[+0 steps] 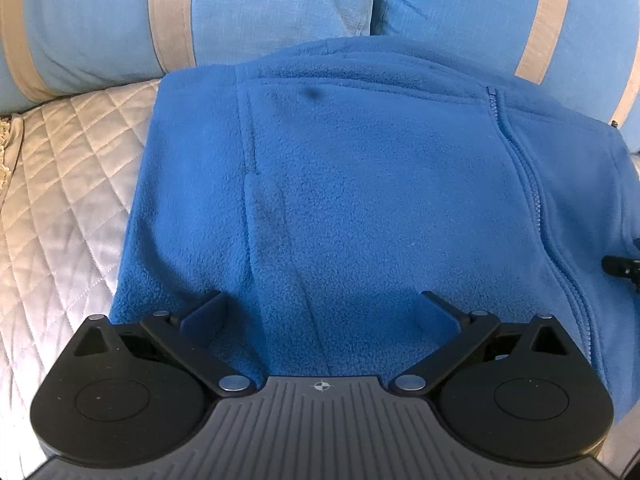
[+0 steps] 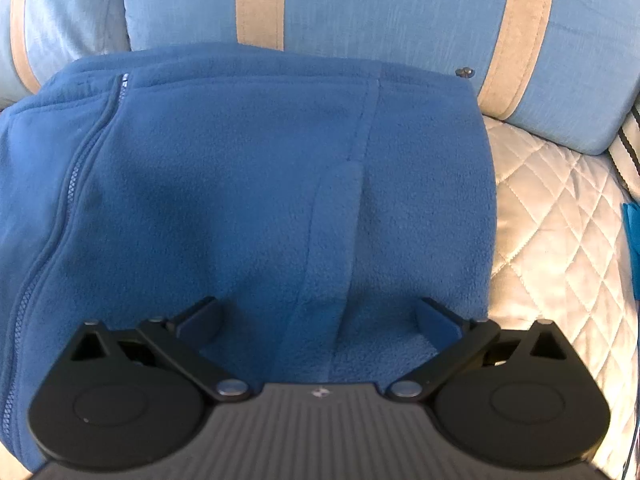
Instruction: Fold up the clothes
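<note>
A blue fleece jacket (image 1: 360,200) lies flat on the quilted cover, its zip (image 1: 532,200) running down the right side in the left wrist view. My left gripper (image 1: 320,312) stands open over the jacket's near left part, with fleece under and between its spread fingers (image 1: 208,314). The same jacket (image 2: 240,200) fills the right wrist view, zip (image 2: 60,216) at the left. My right gripper (image 2: 320,318) is open over the jacket's near right part, close to its side edge. A tip of the other gripper (image 1: 620,266) shows at the right border.
A cream quilted cover (image 1: 60,220) spreads to the left and again as the quilted cover (image 2: 560,220) to the right. Light blue pillows with beige stripes (image 1: 200,12), (image 2: 400,20) stand behind the jacket. A bit of blue cloth (image 2: 632,232) shows at the far right.
</note>
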`<state>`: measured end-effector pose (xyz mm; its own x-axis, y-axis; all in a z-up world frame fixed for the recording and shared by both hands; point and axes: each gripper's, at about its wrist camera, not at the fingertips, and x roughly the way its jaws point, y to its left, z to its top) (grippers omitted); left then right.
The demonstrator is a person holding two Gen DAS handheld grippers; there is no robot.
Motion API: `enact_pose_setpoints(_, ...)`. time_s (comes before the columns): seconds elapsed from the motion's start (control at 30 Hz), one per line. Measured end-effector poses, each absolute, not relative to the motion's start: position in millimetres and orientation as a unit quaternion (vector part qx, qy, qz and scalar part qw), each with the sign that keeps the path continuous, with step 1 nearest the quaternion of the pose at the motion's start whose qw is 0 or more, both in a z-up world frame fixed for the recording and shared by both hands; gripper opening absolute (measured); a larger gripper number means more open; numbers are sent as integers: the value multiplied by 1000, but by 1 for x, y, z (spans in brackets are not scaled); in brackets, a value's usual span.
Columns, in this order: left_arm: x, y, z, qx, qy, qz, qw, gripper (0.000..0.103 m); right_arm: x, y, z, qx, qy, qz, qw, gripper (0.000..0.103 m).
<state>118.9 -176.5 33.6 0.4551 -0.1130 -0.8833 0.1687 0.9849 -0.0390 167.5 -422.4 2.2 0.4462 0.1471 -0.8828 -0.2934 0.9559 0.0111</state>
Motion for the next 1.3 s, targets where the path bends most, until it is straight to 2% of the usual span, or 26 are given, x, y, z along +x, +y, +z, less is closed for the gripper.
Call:
enact_pose_setpoints(0.3, 105, -182, 30, 38, 479, -86, 873, 103, 159, -419, -1, -67, 483, 115, 865, 102)
enact_pose_setpoints(0.67, 116, -176, 31, 35, 498, -87, 862, 103, 160, -410, 0, -68, 497, 105, 859, 102)
enact_pose_setpoints(1.0, 107, -106, 81, -63, 486, -143, 860, 103, 171, -480, 48, 20, 489, 159, 858, 102)
enact_pose_setpoints(1.3, 88, -38, 140, -77, 475, -176, 859, 102, 164, -546, 103, 43, 467, 200, 860, 102)
